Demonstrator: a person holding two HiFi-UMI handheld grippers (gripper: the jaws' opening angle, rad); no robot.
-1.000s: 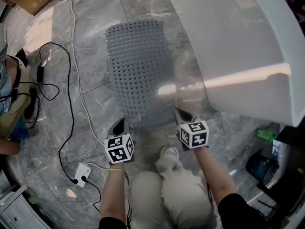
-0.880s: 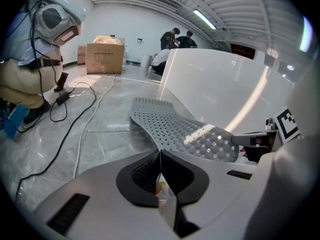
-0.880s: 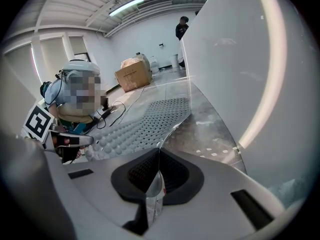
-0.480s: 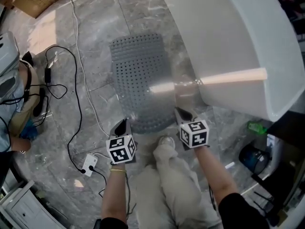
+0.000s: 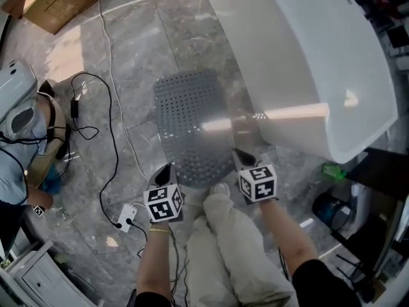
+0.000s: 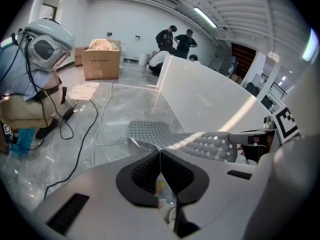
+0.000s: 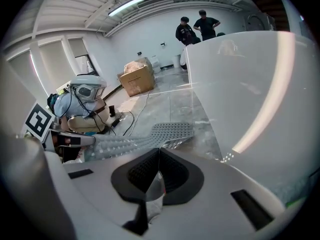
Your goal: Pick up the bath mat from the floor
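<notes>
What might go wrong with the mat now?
The grey holey rubber bath mat hangs from just two near corners, pinched by the left tongs and right tongs, so a corner might slip out. Its far end sits close beside the white bathtub and may bump it.

Left claw (image 5: 167, 167): grey plastic shell, dark tapered tips, black pads (image 6: 145, 171) with fine diamond knurl. White cube (image 5: 163, 203) with black square markers mounted behind tips. Right claw (image 5: 238, 153): same build, own marker cube (image 5: 258, 182). Dark rectangular slots (image 6: 67, 213) sunk in grey shell, both claws. Person: black short sleeves (image 5: 314, 280), pale beige trousers (image 5: 220, 254), light shoe (image 5: 221, 188), thin yellowish band (image 5: 156, 229) at left wrist.
</notes>
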